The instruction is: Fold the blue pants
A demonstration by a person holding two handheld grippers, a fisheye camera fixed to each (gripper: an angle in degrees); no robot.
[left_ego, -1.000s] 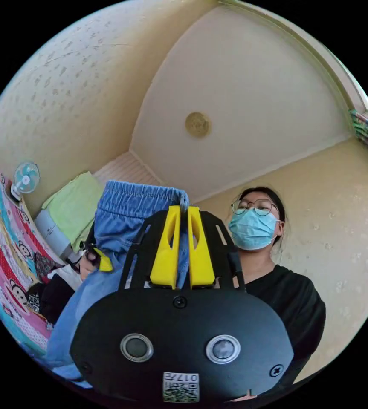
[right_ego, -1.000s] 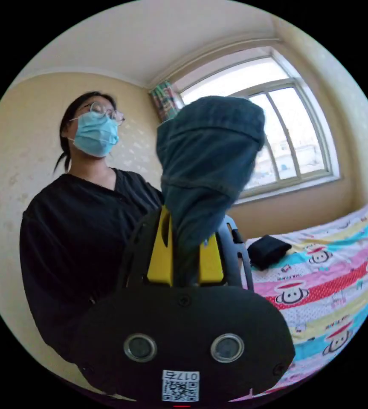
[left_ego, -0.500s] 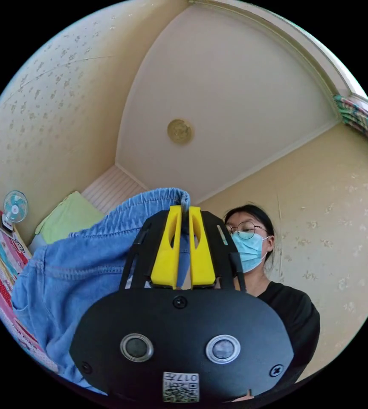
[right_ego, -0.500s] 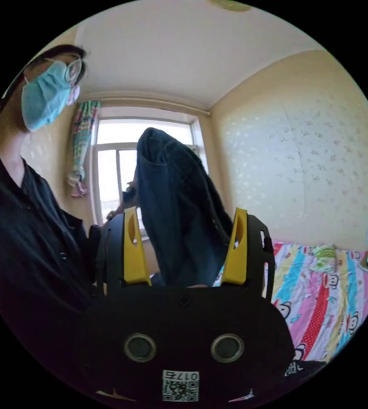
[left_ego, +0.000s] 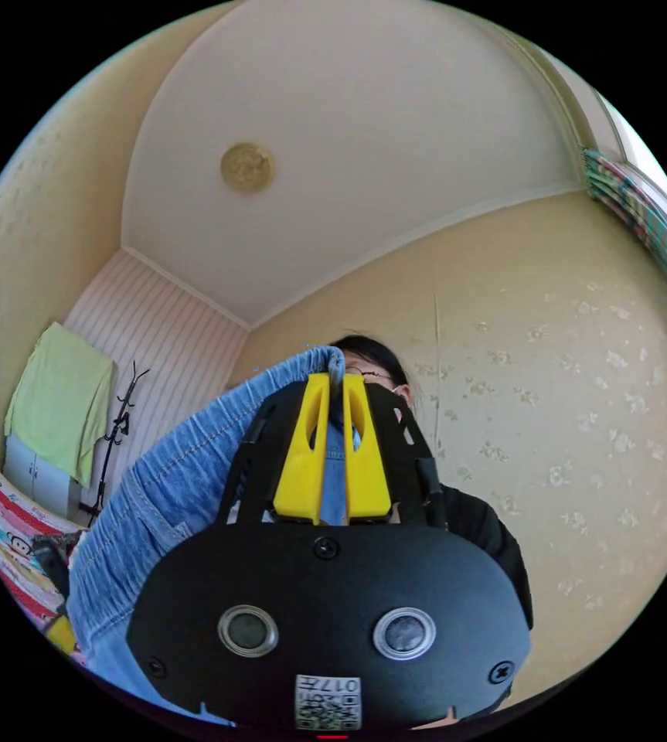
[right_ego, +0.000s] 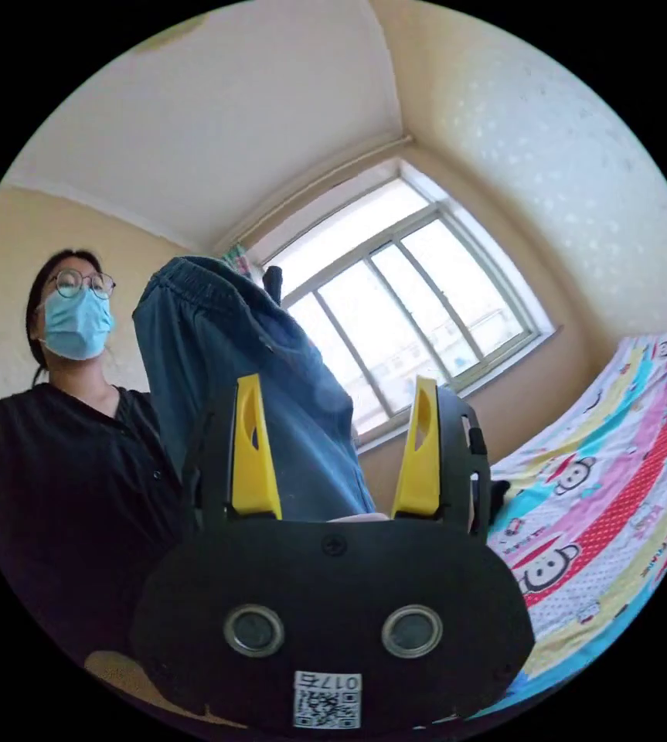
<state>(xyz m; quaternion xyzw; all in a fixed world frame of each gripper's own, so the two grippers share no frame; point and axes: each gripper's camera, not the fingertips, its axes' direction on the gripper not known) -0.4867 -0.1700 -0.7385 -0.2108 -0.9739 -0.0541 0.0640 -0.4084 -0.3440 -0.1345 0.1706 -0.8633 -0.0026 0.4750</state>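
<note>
- Largest change: the blue pants [right_ego: 233, 371] have been let go by the right gripper [right_ego: 335, 402]. One second ago its jaws were clamped on a bunch of the cloth; half a second ago they had sprung apart; now they are seen wide apart, with the cloth hanging behind the gap and no pressing contact visible on either jaw.
- Consequence, as a judgement: the garment is now carried at one point only, so it is taken to hang free from the waistband. A re-grip at a second waistband corner seems the likely next need before any fold can be laid.
- Left gripper [left_ego: 332, 382]: jaws narrow and closed on the gathered waistband of the pants [left_ego: 194, 464], as in both earlier pictures. The grip is unchanged; the shift of the background is put down to camera motion.
- Position of the pants: held aloft in front of the person [right_ego: 62, 433], not resting on the bed [right_ego: 619, 495]. In the left gripper view the denim runs from the jaws down to the lower left; a pocket seam is visible there.
- Edges: the elastic waistband edge is seen at the top of the cloth in both views. Leg hems cannot be seen.
- Open room: the patterned bed surface in the right gripper view is bare over much of its visible part, apart from a small dark item [right_ego: 499, 491] near the wall. It is judged adequate for laying the pants flat.
- Smaller fixtures near the bed in the left gripper view: a coat stand [left_ego: 120, 433] and a green cloth [left_ego: 59, 402] on the wall, both well apart from the pants.
</note>
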